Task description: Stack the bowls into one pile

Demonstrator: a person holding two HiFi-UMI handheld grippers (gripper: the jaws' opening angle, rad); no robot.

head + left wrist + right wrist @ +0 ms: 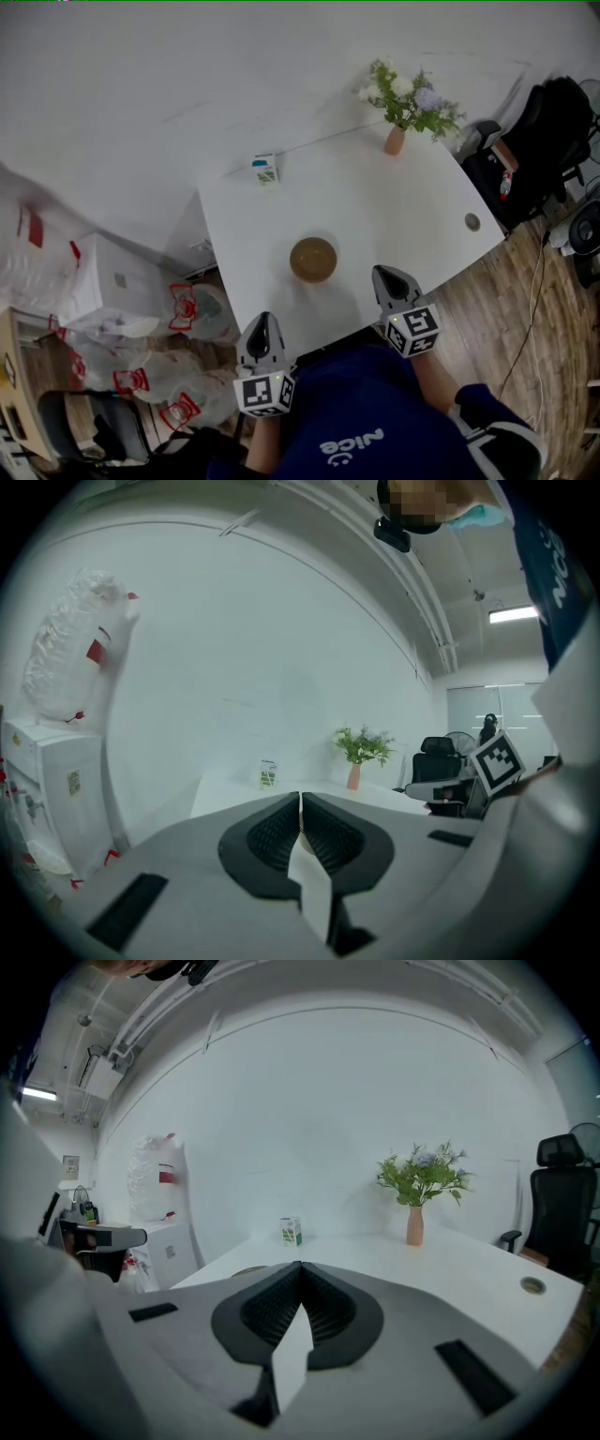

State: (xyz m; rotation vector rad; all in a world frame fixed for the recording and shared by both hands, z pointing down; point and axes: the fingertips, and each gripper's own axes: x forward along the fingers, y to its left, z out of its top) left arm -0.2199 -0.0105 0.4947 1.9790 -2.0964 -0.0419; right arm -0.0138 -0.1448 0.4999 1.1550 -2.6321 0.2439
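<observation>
One brown bowl pile sits on the white table, near its front edge; I cannot tell how many bowls are in it. My left gripper hovers just off the table's front edge, below and left of the bowl, its jaws shut and empty. My right gripper is over the front edge to the right of the bowl, jaws also shut with nothing in them. In the left gripper view the black pads meet at the tip. The right gripper view shows its pads pressed together too.
A vase of flowers stands at the table's far right corner and a small carton at the far left. A cable hole is near the right edge. Office chairs stand right; a white cabinet and plastic bags left.
</observation>
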